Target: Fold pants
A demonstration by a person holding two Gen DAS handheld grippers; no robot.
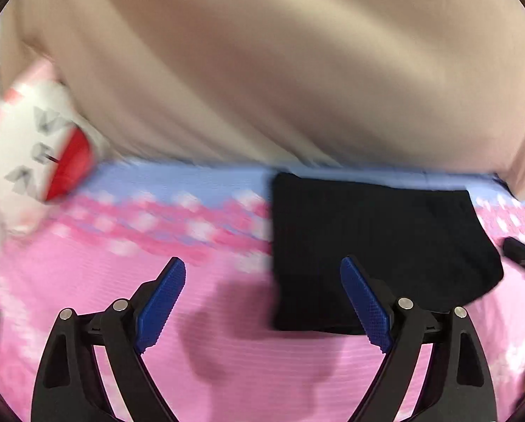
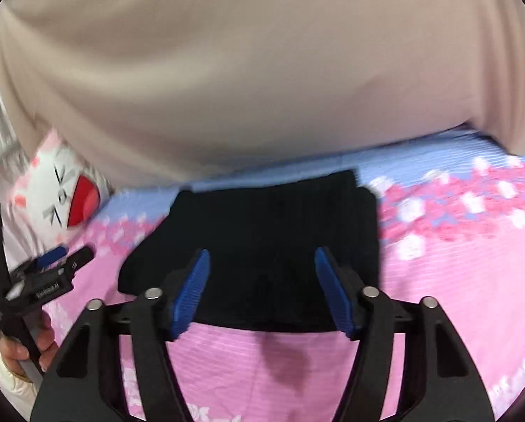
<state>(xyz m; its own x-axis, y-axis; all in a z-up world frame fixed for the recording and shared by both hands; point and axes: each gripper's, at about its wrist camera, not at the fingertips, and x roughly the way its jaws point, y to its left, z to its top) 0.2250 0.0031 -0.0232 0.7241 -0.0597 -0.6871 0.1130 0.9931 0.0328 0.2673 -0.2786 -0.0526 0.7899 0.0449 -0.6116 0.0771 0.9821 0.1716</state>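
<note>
Pants (image 2: 262,246): black, ribbed-looking fabric, already folded to a compact rectangle, flat on pink floral bedsheet (image 2: 456,263). They lie directly ahead of right gripper (image 2: 262,288), ahead and to the right of left gripper (image 1: 262,302).

Right gripper: jaws wide apart, nothing held, hovering over near edge of pants. Left gripper: jaws wide apart, empty, mostly over bare sheet.

Handling, est.: light, soft, limp; layers prob. slide apart if pinched singly. Best hold: near folded edge, pinching all layers, one gripper per corner.

Cartoon-face pillow (image 2: 62,190) far left, clear of work. Frames motion-blurred; layer count n/a.
</note>
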